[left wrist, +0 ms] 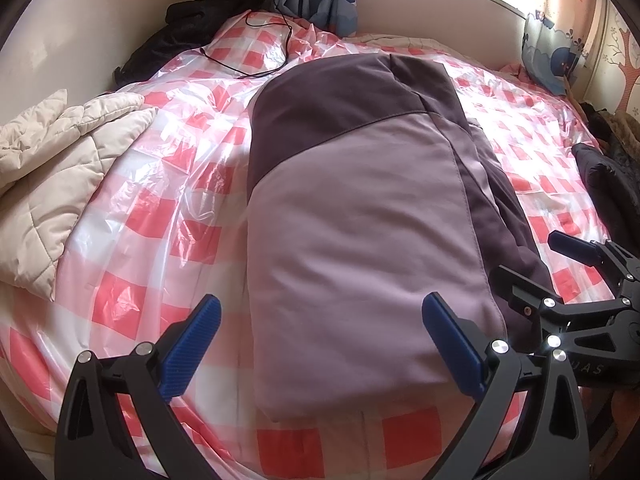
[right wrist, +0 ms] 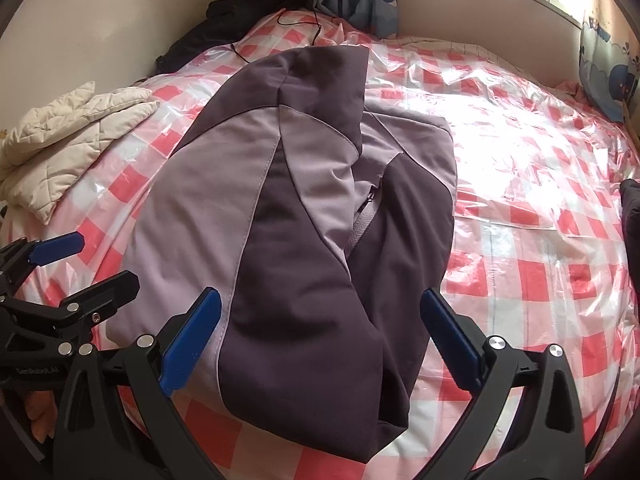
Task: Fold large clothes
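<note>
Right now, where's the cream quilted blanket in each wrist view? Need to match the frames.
Left wrist: cream quilted blanket at the left edge, mid-height, left of the purple jacket.
Right wrist: same blanket at the left edge, upper-middle, above the left gripper.
Shared landmark: the black cable on the checkered sheet beyond the jacket's far end, in both views.

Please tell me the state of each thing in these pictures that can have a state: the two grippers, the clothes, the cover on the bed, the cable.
left gripper: open, holding nothing.
right gripper: open, holding nothing.
purple jacket: folded lengthwise, lying flat on the bed.
cream quilted coat: crumpled, lying at the bed's left edge.
checked plastic cover: spread over the bed, wrinkled.
black cable: loose, lying on the cover.
</note>
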